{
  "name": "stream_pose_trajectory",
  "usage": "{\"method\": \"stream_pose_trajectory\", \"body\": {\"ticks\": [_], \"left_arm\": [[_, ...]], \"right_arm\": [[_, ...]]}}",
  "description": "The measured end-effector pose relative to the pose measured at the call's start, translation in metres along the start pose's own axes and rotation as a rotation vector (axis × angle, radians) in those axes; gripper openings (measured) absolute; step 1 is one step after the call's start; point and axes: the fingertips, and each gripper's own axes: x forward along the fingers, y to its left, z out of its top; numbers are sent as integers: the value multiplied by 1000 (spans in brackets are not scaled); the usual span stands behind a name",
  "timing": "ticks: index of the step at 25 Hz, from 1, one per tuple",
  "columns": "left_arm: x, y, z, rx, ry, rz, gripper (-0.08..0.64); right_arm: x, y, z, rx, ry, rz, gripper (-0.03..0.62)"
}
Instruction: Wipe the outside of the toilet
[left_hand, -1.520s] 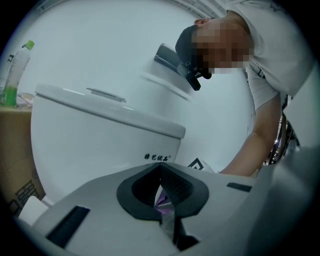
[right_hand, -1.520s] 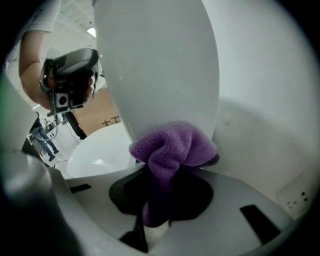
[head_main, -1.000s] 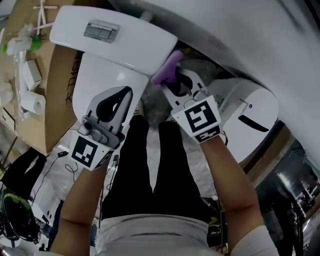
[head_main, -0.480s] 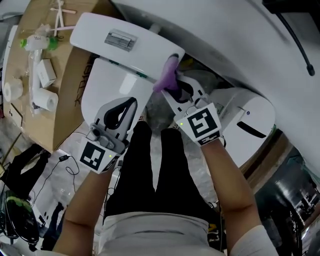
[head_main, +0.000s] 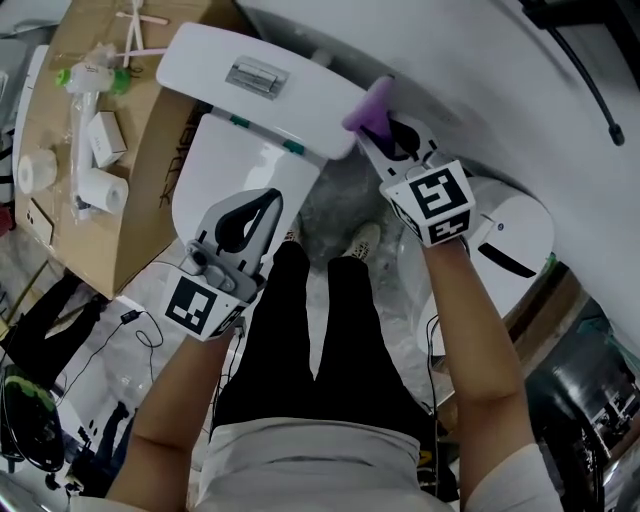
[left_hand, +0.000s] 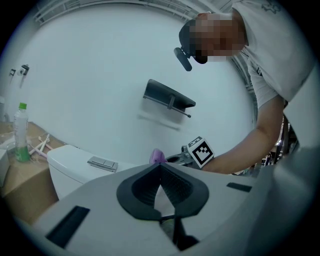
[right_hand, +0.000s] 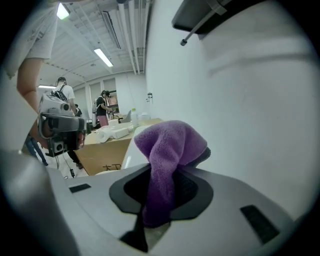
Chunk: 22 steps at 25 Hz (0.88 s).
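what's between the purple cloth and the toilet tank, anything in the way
Nothing visible stands between them. The cloth, clamped in the right gripper, is right at the right end of the tank, close beside the wall. Whether it touches the tank can't be told.

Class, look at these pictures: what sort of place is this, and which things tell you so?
Probably a test set-up in a workshop or lab, not a home bathroom: the toilet stands beside a cardboard box, another white fixture sits alongside, and other people stand beyond.
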Motion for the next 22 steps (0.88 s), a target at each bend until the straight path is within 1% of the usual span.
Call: {"method": "stream_pose_trajectory", "body": {"ticks": [2, 4, 7, 10, 14, 16, 19, 22], "left_arm": [[-2, 1, 1, 10, 9, 10, 6], [-2, 0, 5, 15, 12, 16, 6], [-3, -3, 11, 20, 11, 43, 6], [-4, -4, 19, 20, -7, 91, 6], [-14, -3, 23, -8, -52, 219, 6], [-19, -5, 24, -20, -72, 271, 6], [-21, -10, 25, -15, -82, 305, 6], [-23, -16, 20, -20, -83, 307, 6]], "right_arm": [[4, -18, 4, 2, 7, -30, 87], [8, -27, 8, -8, 21, -44, 87], [8, -25, 9, -19, 21, -27, 87], [3, -4, 4, -22, 14, 22, 87], [-3, 45, -5, -40, 14, 105, 87], [-5, 58, -9, -50, 27, 130, 87], [-2, 59, -10, -79, 68, 148, 87], [1, 58, -10, -153, 122, 150, 87]]}}
